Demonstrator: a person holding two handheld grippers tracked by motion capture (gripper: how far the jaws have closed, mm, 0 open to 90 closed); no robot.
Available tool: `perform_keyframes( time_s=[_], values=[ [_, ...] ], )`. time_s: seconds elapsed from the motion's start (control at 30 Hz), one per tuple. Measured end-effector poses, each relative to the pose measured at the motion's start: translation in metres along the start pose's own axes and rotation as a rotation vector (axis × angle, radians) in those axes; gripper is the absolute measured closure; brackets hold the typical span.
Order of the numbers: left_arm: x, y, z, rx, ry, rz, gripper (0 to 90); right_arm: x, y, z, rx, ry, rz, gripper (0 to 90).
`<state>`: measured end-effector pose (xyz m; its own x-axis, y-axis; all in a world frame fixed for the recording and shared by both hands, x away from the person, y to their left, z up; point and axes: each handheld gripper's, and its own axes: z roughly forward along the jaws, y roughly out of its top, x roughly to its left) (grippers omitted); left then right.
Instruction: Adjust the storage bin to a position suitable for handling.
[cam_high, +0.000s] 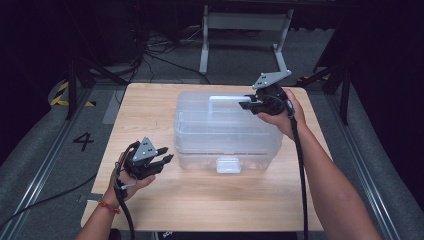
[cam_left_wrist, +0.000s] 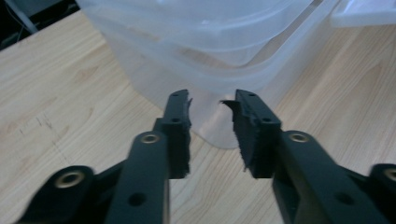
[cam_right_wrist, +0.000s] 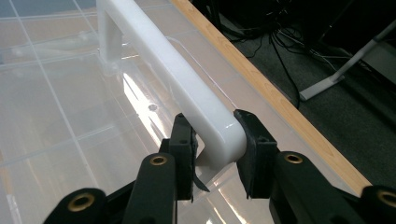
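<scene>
Clear storage box (cam_high: 225, 131) is sitting mid-table (cam_high: 150, 210); its white handle (cam_right_wrist: 187, 88) is being pinched near one end by the right gripper (cam_right_wrist: 215, 151). Left gripper (cam_high: 167, 155), jaws partly spread w/ nothing between, is being held just beside the box's front corner. Lift step looks underway; next, a steady upward pull is needed.

A storage box (cam_high: 225, 132) is set at the middle of the counter (cam_high: 150, 200). Its handle (cam_high: 227, 99) is placed on top, toward the far edge.
</scene>
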<state>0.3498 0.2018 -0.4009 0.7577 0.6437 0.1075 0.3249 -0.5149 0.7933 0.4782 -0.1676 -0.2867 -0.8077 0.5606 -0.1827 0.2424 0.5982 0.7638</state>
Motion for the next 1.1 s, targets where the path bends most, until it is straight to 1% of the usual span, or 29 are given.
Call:
perform_keyframes(
  time_s=[0.03, 0.07, 0.1, 0.13, 0.17, 0.2, 0.27, 0.3, 0.37, 0.4, 0.47, 0.53, 0.6, 0.67, 0.7, 0.73, 0.77, 0.83, 0.9, 0.93, 1.0, 1.03, 1.07, 1.1],
  values=[
    [-0.001, 0.003, 0.001, 0.001, -0.004, 0.002, 75.3, -0.001, 0.001, 0.000, 0.005, -0.001, 0.007, 70.4],
    [-0.002, 0.005, 0.001, 0.003, -0.003, 0.002, 75.3, -0.001, 0.001, 0.000, 0.005, -0.001, 0.007, 70.4],
    [-0.003, 0.007, 0.001, -0.002, -0.008, -0.001, 77.8, -0.001, 0.002, 0.000, 0.007, -0.001, 0.008, 70.4],
    [-0.003, 0.009, 0.001, -0.017, -0.008, -0.006, 78.9, -0.001, 0.002, 0.000, 0.008, -0.001, 0.009, 70.4],
    [-0.003, 0.011, 0.000, -0.038, -0.014, -0.020, 82.8, -0.001, 0.003, 0.000, 0.010, -0.002, 0.009, 70.3],
    [-0.003, 0.012, 0.000, -0.045, -0.020, -0.025, 84.2, -0.001, 0.003, 0.000, 0.012, -0.001, 0.010, 70.4],
    [-0.001, 0.014, 0.003, -0.031, -0.015, -0.023, 86.0, -0.002, 0.004, 0.000, 0.012, -0.003, 0.010, 70.3],
    [-0.001, 0.015, 0.004, -0.026, -0.007, -0.029, 86.6, -0.002, 0.004, 0.000, 0.015, -0.003, 0.008, 70.4],
    [0.000, 0.016, 0.006, -0.017, -0.021, -0.028, 86.7, -0.002, 0.004, 0.000, 0.014, -0.006, 0.007, 70.3],
    [-0.001, 0.016, 0.007, -0.022, -0.014, -0.024, 86.8, -0.001, 0.004, -0.001, 0.014, -0.007, 0.007, 70.3],
    [0.000, 0.017, 0.009, -0.019, -0.023, -0.031, 86.8, -0.001, 0.004, -0.001, 0.014, -0.008, 0.007, 70.3],
    [0.000, 0.018, 0.009, -0.025, -0.010, -0.023, 86.9, -0.002, 0.004, -0.001, 0.013, -0.008, 0.013, 70.2],
    [0.002, 0.018, 0.008, -0.034, -0.024, -0.035, 87.2, -0.002, 0.003, 0.000, 0.012, -0.007, 0.021, 70.1],
    [0.003, 0.017, 0.008, -0.033, -0.016, -0.033, 87.5, -0.003, 0.003, -0.001, 0.012, -0.003, 0.026, 70.0],
    [0.003, 0.017, 0.008, -0.038, -0.017, -0.033, 87.5, -0.003, 0.003, -0.001, 0.013, -0.005, 0.025, 69.3],
    [0.003, 0.016, 0.008, -0.043, -0.020, -0.040, 87.6, -0.003, 0.003, -0.002, 0.003, -0.004, 0.030, 67.7],
    [0.004, 0.017, 0.007, -0.044, -0.017, -0.035, 87.7, -0.003, 0.003, -0.003, -0.003, -0.005, 0.033, 66.3],
    [0.004, 0.018, 0.007, -0.053, -0.014, -0.034, 88.0, -0.003, 0.004, -0.006, -0.012, -0.007, 0.034, 67.0],
    [0.004, 0.019, 0.005, -0.050, -0.012, -0.030, 88.1, -0.004, 0.004, -0.007, -0.011, -0.014, 0.034, 67.6],
    [0.004, 0.021, 0.004, -0.057, -0.010, -0.030, 88.1, -0.005, 0.004, -0.008, -0.013, -0.022, 0.037, 66.4],
    [0.004, 0.022, 0.002, -0.053, -0.006, -0.024, 88.1, -0.006, 0.003, -0.010, -0.020, -0.026, 0.044, 65.6],
    [0.005, 0.023, 0.001, -0.050, -0.001, -0.010, 88.1, -0.007, 0.003, -0.010, -0.026, -0.024, 0.048, 65.6],
    [0.005, 0.023, 0.001, -0.050, -0.002, -0.013, 88.2, -0.007, 0.003, -0.011, -0.028, -0.029, 0.049, 65.2],
    [0.006, 0.024, 0.000, -0.047, 0.000, -0.005, 88.5, -0.007, 0.003, -0.011, -0.027, -0.034, 0.049, 64.2]
  ],
)
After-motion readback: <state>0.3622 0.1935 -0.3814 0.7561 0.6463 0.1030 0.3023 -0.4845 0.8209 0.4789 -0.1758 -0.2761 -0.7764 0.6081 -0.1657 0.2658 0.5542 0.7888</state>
